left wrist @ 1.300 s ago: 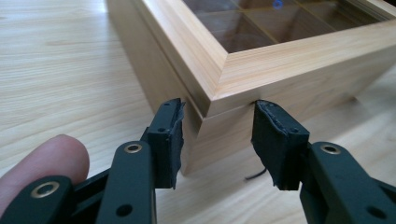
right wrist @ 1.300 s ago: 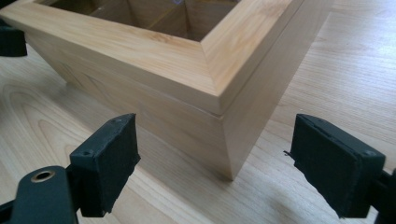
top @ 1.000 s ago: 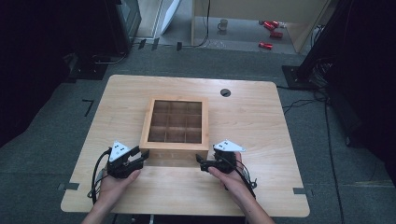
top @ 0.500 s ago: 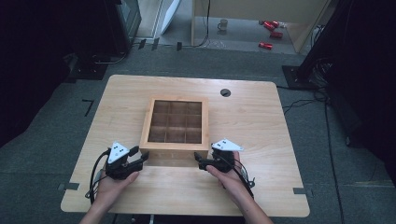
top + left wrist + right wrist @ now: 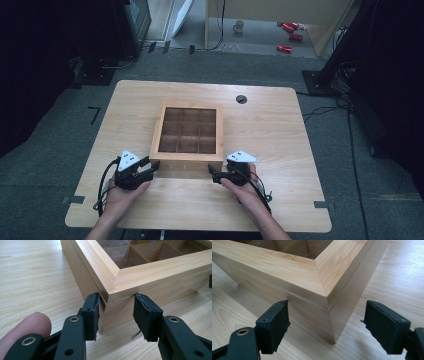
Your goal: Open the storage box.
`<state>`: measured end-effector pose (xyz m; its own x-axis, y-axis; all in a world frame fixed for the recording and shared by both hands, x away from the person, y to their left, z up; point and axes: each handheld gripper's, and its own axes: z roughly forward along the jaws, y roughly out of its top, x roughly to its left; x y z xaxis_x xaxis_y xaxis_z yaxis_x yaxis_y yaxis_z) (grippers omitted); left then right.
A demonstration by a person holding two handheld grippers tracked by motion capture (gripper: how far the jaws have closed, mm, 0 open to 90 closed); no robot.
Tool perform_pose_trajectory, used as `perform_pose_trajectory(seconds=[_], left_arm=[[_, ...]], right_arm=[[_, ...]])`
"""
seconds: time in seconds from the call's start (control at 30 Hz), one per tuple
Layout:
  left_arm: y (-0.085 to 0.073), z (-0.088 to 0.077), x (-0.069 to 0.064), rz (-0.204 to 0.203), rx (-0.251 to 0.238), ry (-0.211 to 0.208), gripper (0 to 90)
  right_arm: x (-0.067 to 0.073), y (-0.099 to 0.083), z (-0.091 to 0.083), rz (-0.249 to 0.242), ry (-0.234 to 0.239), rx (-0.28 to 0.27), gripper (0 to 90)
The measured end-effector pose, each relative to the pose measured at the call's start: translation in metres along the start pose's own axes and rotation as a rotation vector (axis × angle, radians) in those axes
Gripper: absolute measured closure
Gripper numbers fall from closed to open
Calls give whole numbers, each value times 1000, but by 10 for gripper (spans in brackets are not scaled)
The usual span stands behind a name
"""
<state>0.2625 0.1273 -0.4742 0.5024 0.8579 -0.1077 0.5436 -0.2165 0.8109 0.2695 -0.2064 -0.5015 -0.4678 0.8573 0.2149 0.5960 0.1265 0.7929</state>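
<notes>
High view: one wooden box (image 5: 190,132) is seen standing near the middle of the one light wooden table (image 5: 270,125), its glazed lid (image 5: 191,129) down and nine compartments in three rows of three counted beneath it. Two hand-held grippers are counted, each carried in a hand (image 5: 117,197) that comes in from the near edge. The left hand-held gripper (image 5: 150,167) is placed at the box's near left corner, the right hand-held gripper (image 5: 214,175) at its near right corner. In the left gripper view the jaws are set astride that corner just under the lid's edge; the left pad lies against the side wall, the other pad is just beside the front wall, and contact there cannot be told; these jaws have just been closing, with the corner between them. In the right gripper view the jaws are spread wide to either side of the other corner, both pads clear of the wood. One round cable hole (image 5: 241,99) is seen in the table behind the box. On the floor beyond, one mug (image 5: 239,25) and three red objects (image 5: 290,36) are seen, well apart from the box.
</notes>
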Motion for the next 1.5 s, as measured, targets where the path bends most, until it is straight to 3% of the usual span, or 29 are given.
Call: perform_pose_trajectory(seconds=[0.37,0.43,0.47,0.6,0.73,0.9,1.13,1.5], left_arm=[[3,-4,-1,25,-18,-4,572],[5,-9,1,-3,-74,-16,551],[8,-13,3,-27,-103,-21,583],[12,-22,11,-71,-139,-19,582],[3,-13,14,-51,-57,-43,549],[1,-1,5,5,11,-26,578],[3,-2,11,-26,31,-63,628],[5,-3,9,-11,24,-45,645]], right_arm=[[1,2,-2,-3,9,-22,204],[1,3,-3,-4,13,-30,204],[1,3,-4,-3,16,-40,204],[1,4,-5,-3,21,-45,204],[2,4,-5,-4,17,-46,206],[1,1,-3,-2,8,-27,206],[0,0,-1,-2,3,-17,207],[0,-1,-1,-2,1,-18,213]])
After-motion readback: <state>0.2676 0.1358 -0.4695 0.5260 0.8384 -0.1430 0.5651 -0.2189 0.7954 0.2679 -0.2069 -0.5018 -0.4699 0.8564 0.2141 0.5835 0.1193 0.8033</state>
